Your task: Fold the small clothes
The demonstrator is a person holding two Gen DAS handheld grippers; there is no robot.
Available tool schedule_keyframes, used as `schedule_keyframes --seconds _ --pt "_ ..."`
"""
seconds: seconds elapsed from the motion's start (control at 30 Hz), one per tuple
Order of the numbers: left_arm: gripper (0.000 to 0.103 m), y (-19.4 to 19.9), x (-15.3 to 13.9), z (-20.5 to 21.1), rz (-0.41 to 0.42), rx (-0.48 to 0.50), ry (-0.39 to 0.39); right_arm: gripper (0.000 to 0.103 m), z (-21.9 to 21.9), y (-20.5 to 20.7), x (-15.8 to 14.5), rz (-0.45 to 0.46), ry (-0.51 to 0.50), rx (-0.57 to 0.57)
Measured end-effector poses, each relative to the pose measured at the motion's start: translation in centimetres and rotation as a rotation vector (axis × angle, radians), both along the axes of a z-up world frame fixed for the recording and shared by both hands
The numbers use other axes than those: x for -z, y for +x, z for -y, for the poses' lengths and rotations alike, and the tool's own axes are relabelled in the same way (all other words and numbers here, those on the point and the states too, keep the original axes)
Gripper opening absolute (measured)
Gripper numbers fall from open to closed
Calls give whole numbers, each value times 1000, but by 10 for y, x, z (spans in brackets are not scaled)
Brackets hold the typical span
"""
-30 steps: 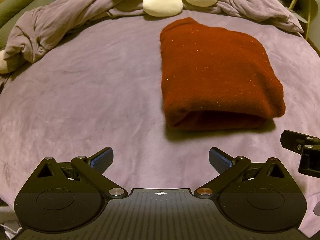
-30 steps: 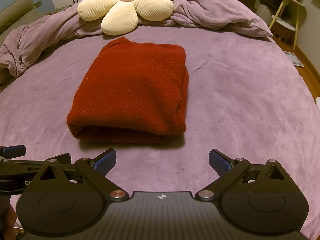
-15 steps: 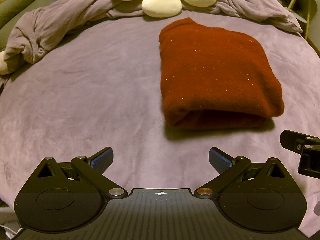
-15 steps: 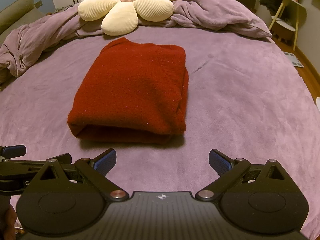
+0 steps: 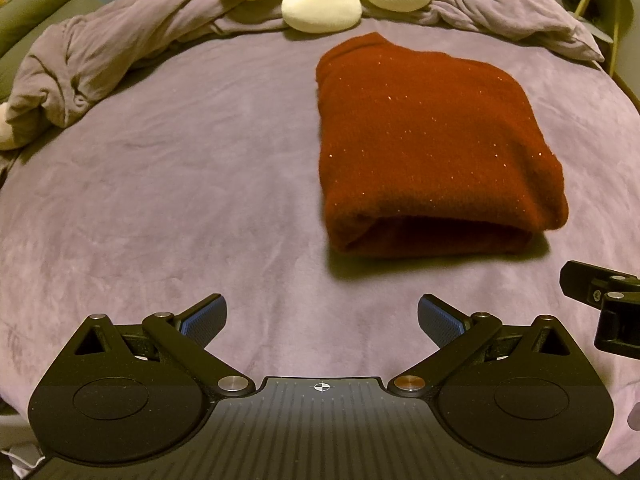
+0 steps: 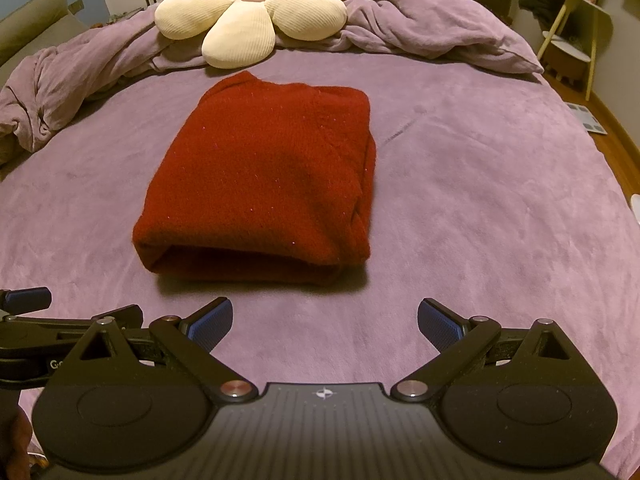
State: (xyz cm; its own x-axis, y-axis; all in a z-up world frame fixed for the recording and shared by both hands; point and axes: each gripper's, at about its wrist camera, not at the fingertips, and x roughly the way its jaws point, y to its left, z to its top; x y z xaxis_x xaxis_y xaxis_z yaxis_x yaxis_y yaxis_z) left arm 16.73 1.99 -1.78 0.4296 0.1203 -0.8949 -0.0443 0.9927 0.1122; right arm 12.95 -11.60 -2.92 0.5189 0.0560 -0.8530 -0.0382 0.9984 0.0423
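While spread wide over the purple bedspread (image 5: 168,184), with nothing between the blue pads: left gripper (image 5: 320,320), low and short of the garment. Same for the right gripper (image 6: 325,320), fingers parted and holding nothing, side by side with the left one. Just beyond both, flat on the bedspread and touched by neither: red sweater (image 6: 264,176), folded into a thick rectangle, rounded fold edge facing the cameras, layered edges showing along its right side. Ahead and right in the left wrist view, ahead and slightly left in the right wrist view. Farther back, a rumpled purple duvet (image 6: 424,28) bunched across the head of the bed. On top of it, a cream flower-shaped pillow (image 6: 256,8) with a pink centre. Far right, a small side table (image 6: 580,12).
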Motion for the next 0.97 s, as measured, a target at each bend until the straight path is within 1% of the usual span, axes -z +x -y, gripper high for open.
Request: schedule_keyframes --seconds 0.2,0.3,0.6,0.97 --pt "103 -1 0 0 8 9 -6 99 0 0 1 1 -3 -3" --pt "103 -4 0 2 22 25 5 99 0 0 1 0 -3 -2" --pt "103 -3 6 0 -8 17 6 99 -1 1 1 -5 -15 -3" --pt "103 -8 2 7 3 48 2 99 -1 -1 -2 0 -20 -3"
